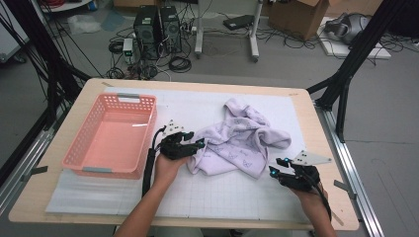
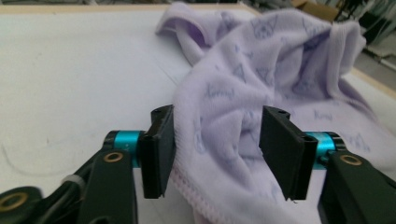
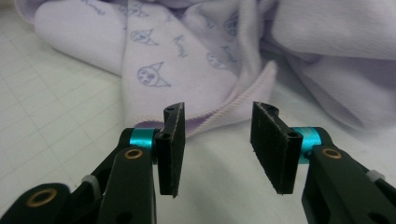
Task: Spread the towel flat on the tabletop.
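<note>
Towel, lilac, crumpled mid-table on white mat, right of pink basket and apart from it. High view: left gripper at towel's left edge, right gripper just off its lower right corner on bare mat; gap between pads too small to read from up there. Left gripper view fills that in: jaws spread, a fold of towel bulging up between them, hemmed edge running past the left pad, right pad clear of the cloth, so straddling, not pinching. Also shows faint printed lettering on the fabric. Right gripper view: jaws spread, nothing between them but mat; towel hem just ahead of the tips, not touching. Grid lines on mat and cartoon face prints on cloth readable here, washed out in high view. High view alone gives basket, empty, plus table edge, forearms entering from bottom, cables trailing off both grippers, grey plate on each.
</note>
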The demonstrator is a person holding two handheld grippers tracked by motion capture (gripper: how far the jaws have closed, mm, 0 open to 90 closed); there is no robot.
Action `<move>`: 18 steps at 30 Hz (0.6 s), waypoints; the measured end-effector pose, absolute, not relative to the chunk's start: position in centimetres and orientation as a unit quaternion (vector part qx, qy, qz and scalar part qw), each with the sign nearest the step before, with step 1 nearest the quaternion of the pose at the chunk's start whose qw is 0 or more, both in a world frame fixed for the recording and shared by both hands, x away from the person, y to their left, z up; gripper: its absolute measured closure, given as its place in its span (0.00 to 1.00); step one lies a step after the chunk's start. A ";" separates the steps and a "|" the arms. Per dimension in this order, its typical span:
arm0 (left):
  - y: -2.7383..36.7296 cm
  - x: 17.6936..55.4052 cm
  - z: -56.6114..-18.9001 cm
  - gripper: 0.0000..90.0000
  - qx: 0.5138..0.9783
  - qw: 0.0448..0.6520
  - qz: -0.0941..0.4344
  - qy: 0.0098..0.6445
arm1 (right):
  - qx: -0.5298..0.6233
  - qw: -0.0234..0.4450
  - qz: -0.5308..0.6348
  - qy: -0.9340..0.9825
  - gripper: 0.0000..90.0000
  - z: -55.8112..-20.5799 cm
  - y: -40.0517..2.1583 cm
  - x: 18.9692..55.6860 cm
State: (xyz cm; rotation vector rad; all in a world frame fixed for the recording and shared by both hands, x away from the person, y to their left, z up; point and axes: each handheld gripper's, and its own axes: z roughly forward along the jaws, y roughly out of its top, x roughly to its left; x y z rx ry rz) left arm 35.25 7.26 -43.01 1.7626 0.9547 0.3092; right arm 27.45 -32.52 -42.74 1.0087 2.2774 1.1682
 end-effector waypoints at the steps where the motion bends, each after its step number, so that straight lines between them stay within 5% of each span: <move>1: 7.3 35.0 -43.0 0.47 0.744 0.524 0.125 0.394 | 0.357 0.193 0.415 0.815 0.59 -42.8 -32.2 27.4; 13: 8.2 32.2 -44.6 0.45 0.779 0.498 0.115 0.364 | 0.314 0.171 0.390 0.848 0.52 -44.3 -28.5 27.4; 17: 8.4 32.2 -45.0 0.47 0.779 0.497 0.101 0.368 | 0.312 0.168 0.378 0.856 0.57 -44.9 -27.9 27.8; 18: 8.1 32.1 -45.1 0.49 0.788 0.488 0.087 0.364 | 0.314 0.158 0.381 0.855 0.66 -44.9 -27.9 27.9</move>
